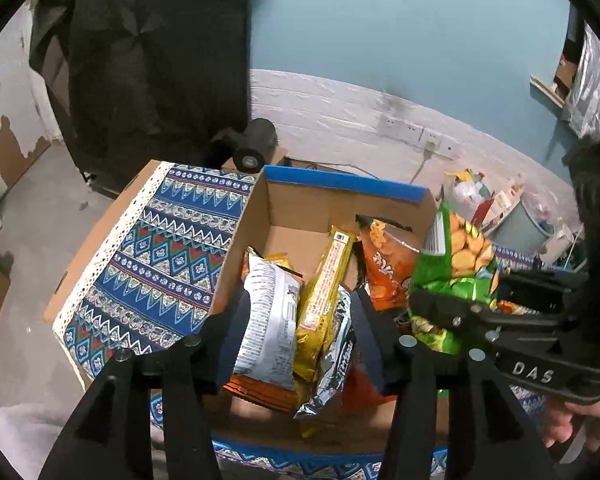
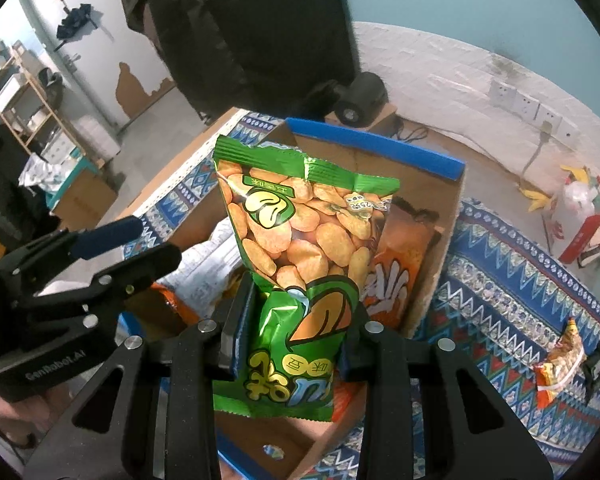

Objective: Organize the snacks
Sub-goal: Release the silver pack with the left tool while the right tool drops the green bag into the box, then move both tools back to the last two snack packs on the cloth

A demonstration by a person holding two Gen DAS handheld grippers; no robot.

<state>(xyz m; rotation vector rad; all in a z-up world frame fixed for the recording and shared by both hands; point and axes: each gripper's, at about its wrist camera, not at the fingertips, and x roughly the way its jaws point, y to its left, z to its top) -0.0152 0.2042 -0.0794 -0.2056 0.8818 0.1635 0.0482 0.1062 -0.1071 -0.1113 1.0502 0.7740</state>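
Right tool point(image 2: 296, 332): clamped on the lower half of the green bean-snack bag point(image 2: 300, 240), one finger on each side; the bag stands upright between them, its sealed top edge pointing away from the camera.
Left tool point(image 1: 296, 332): fingers spread wide over the packets in the box, gripping nothing that I can make out; the silver-white packet point(image 1: 268, 320) and yellow bar packet point(image 1: 324, 292) lie between them.
Green bag position: in the air above the near right part of the cardboard box point(image 1: 340, 208), close over the orange packet point(image 2: 396, 268) that leans on the right wall.
Box contents: packets stacked loosely on the left and centre; bare cardboard floor shows toward the far wall.
Step in hand, as I judge it: lowering the green bag into the box.
How to do it well: bring it down flat or leaning beside the orange packet, where there is room, not on top of the left heap; release only once the bottom edge rests on something.
Watch for: the two tools are near each other, so the left one is best drawn clear of the descent.
Left to do: a small orange packet point(image 2: 560, 360) lies on the patterned cloth point(image 2: 500, 280) of the table, outside the box.
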